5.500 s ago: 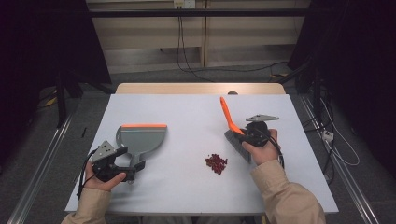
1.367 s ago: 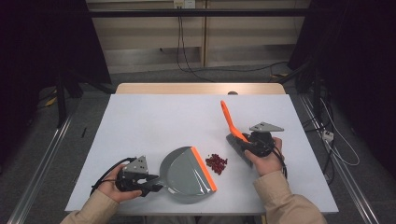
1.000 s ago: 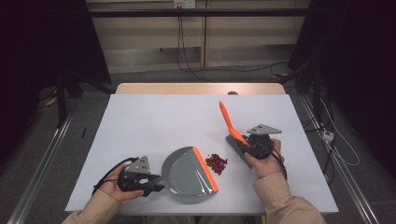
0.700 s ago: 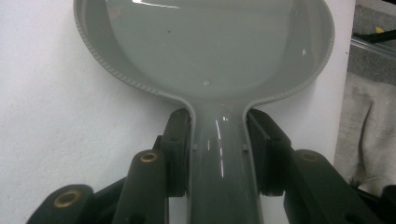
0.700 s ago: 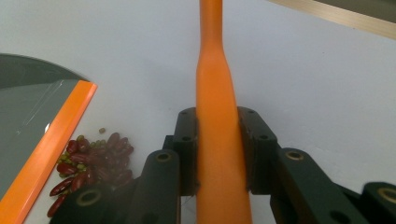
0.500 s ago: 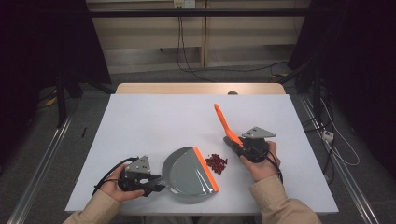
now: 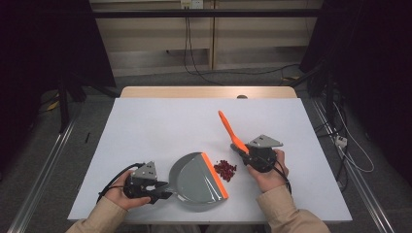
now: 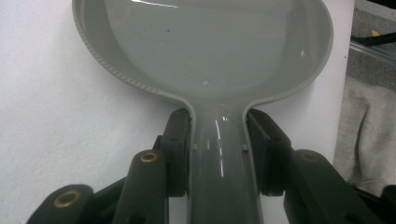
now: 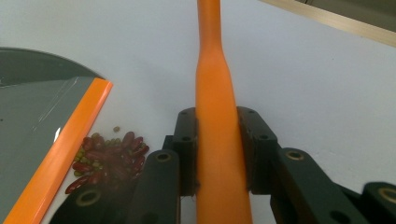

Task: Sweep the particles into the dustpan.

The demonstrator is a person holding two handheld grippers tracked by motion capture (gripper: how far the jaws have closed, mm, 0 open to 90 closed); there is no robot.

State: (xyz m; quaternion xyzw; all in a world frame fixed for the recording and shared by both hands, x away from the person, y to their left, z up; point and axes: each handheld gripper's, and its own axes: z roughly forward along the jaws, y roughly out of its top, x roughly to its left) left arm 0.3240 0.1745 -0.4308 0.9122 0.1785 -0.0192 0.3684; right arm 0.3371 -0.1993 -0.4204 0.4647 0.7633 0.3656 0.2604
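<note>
The left gripper (image 8: 219,154) clamps the handle of a grey dustpan (image 8: 205,51), one black pad pressed on each side of the neck; the pan's hollow bowl spreads out ahead, lying on the white desk (image 8: 56,116); floor shows at the right edge.

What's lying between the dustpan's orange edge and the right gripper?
A small pile of red and green beans lies on the white table, just off the dustpan lip, short of the right gripper. The high view shows it.
</note>
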